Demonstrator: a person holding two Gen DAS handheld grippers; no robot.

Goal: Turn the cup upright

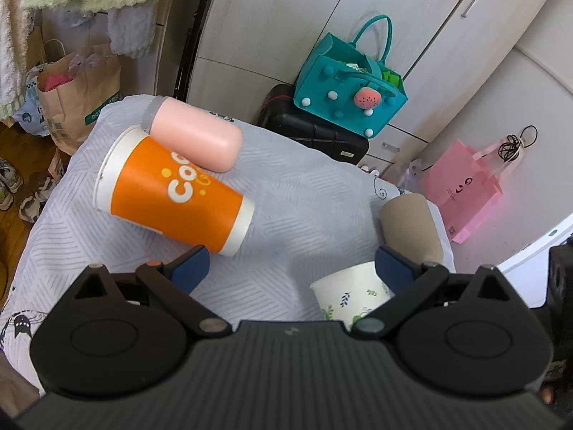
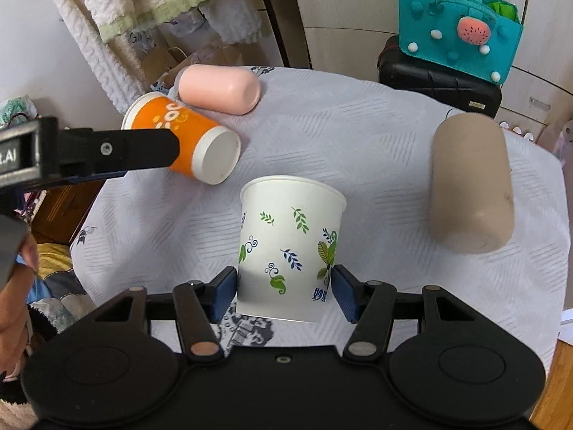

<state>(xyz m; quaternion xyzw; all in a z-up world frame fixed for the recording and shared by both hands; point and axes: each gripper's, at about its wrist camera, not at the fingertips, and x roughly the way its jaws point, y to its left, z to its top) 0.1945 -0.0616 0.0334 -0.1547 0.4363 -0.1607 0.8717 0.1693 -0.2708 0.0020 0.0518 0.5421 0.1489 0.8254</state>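
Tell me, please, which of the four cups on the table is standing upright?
The white leaf-print paper cup, between the right claw fingers. The orange cup, pink cup and beige cup lie on their sides.

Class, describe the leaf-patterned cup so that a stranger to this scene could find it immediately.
Start at the table under the pale grey cloth. At its near edge, between the right gripper fingers, stands the white cup. Unlike the orange cup, pink cup and beige cup lying sideways, it is upright, printed with green and blue leaves.
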